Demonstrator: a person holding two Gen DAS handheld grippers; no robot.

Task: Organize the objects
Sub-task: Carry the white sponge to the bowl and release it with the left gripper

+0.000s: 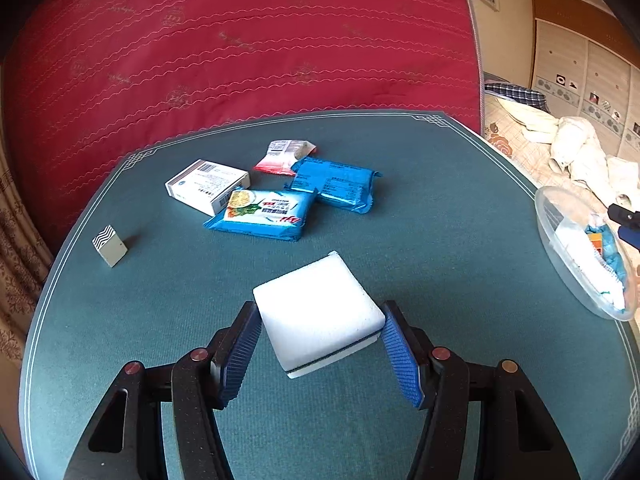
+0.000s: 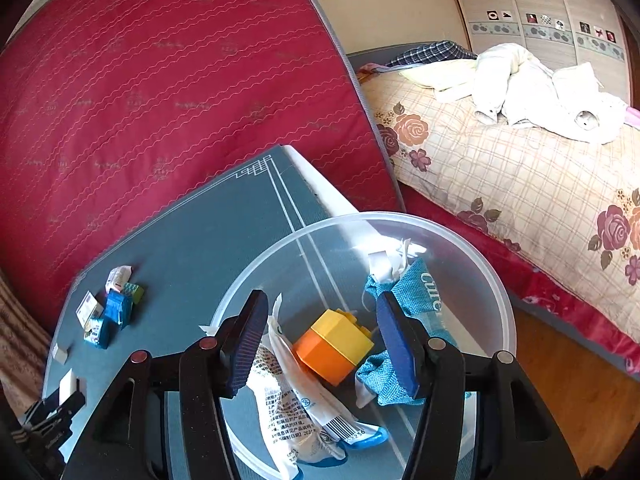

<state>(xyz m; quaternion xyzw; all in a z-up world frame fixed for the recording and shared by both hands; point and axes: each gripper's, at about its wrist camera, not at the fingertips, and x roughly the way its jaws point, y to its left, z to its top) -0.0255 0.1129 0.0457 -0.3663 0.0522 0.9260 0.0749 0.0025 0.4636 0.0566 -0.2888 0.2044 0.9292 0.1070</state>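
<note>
My left gripper (image 1: 320,314) is shut on a white sponge block (image 1: 316,312) with a thin dark stripe low on its side. Both blue pads press on its sides, and it hangs just above the teal table mat (image 1: 440,208). My right gripper (image 2: 322,298) is open over a clear plastic bowl (image 2: 480,256). An orange and yellow block (image 2: 332,346) lies in the bowl between the fingers, and the pads stand apart from it. Also in the bowl are a white printed packet (image 2: 288,400) and a blue woven pouch (image 2: 420,296).
On the mat lie two blue noodle packs (image 1: 260,216) (image 1: 336,188), a white carton (image 1: 208,186), a red and white sachet (image 1: 284,156) and a small wavy-patterned box (image 1: 109,245). A red mattress (image 1: 240,40) stands behind the table. A bed (image 2: 520,184) is to the right.
</note>
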